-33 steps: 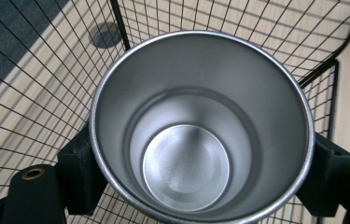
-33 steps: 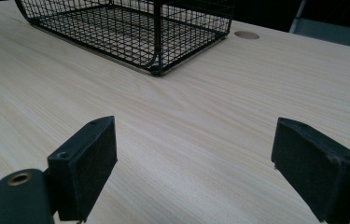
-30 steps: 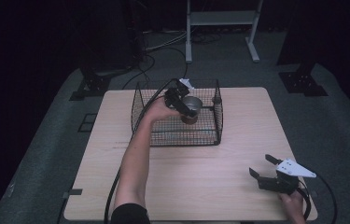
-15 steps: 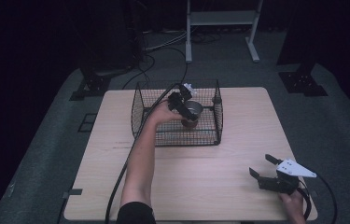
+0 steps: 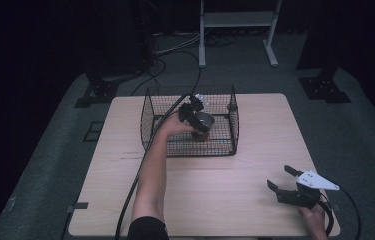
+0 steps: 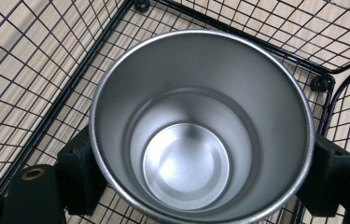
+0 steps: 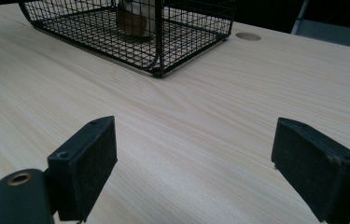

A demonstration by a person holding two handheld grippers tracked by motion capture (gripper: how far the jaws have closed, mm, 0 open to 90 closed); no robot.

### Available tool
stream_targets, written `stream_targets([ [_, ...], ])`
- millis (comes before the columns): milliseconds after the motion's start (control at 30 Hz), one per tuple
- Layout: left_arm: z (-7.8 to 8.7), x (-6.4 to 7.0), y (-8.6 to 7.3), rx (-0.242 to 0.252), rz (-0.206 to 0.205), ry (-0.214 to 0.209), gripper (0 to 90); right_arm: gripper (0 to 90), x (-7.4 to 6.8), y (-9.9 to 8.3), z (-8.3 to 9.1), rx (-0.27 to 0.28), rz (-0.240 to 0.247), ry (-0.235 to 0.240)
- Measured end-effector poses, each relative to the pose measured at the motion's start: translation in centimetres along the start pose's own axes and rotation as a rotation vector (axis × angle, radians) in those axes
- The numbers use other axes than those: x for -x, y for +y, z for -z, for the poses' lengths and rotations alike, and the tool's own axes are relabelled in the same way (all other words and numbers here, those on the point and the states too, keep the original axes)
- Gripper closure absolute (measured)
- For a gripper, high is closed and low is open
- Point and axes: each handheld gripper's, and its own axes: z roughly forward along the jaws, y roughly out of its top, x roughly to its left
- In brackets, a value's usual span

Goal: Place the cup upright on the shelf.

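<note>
A steel cup (image 5: pixel 204 121) is held upright and empty inside the black wire basket (image 5: pixel 147 117) at the back middle of the wooden table (image 5: pixel 225 200). My left gripper (image 5: pixel 195 116) is shut on the cup. In the left gripper view the cup (image 6: pixel 200 126) sits between both black pads (image 6: pixel 77 175), with the basket's mesh floor (image 6: pixel 32 70) below it. Whether the cup touches the mesh is unclear. My right gripper (image 5: pixel 278 176) rests open near the front right corner. Its jaws (image 7: pixel 200 149) stand wide apart over bare wood, facing the basket (image 7: pixel 163 42).
A cable trails from the left gripper along the person's forearm (image 5: pixel 152 170) to the front edge. The table has a round hole (image 7: pixel 248 36) near the basket. Behind the table stand a white frame (image 5: pixel 235 20) and black stand feet (image 5: pixel 325 90), with cables (image 5: pixel 175 50) on the floor.
My left gripper has moved the cup a little lower and nearer within the basket. The right gripper has stayed where it was, open.
</note>
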Motion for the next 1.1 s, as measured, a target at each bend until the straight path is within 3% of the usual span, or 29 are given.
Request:
stream_targets([
  [667,0.5,0.1,-0.9,-0.053,0.018,-0.001,14.4,13.4,0.0,0.0,0.0,0.0,-0.008,-0.003],
  [800,0.7,0.1,-0.8,-0.038,0.038,-0.009,12.9,13.4,0.0,0.0,0.0,0.002,-0.003,-0.002],
  [1100,1.3,0.4,-0.4,-0.012,0.041,0.012,8.4,13.5,0.0,0.0,0.0,0.005,0.002,0.001],
])
